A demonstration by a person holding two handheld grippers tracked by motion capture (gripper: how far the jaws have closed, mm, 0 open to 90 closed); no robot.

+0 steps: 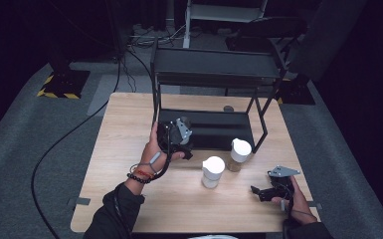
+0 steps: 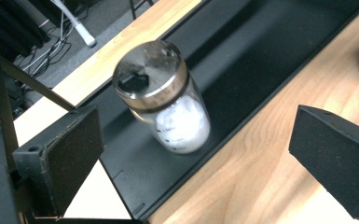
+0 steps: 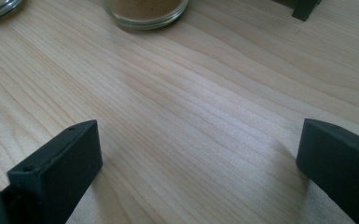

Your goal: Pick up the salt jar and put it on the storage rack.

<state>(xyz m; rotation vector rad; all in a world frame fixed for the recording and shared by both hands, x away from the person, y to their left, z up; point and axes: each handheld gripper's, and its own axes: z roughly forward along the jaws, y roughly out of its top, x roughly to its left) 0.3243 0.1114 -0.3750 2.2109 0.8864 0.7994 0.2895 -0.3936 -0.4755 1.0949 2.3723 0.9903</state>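
Observation:
A glass jar (image 2: pixel 177 116) with a metal shaker lid and white contents stands tilted in the picture on the black tray (image 2: pixel 242 60) of a rack. My left gripper (image 2: pixel 198 158) is open, its jaws wide apart on either side and short of the jar, touching nothing. In the high view the left gripper (image 1: pixel 177 135) hovers over the tray's left end (image 1: pixel 214 130). My right gripper (image 1: pixel 266 191) rests low near the table's front right corner. It is open (image 3: pixel 198 158) over bare wood.
Two white-lidded jars (image 1: pixel 213 171) (image 1: pixel 239 152) stand on the table in front of the rack (image 1: pixel 214 64); one holds brown powder (image 3: pixel 144 9). A small grey disc (image 1: pixel 228 108) lies behind the tray. A rack foot (image 3: pixel 303 7) is ahead of the right gripper.

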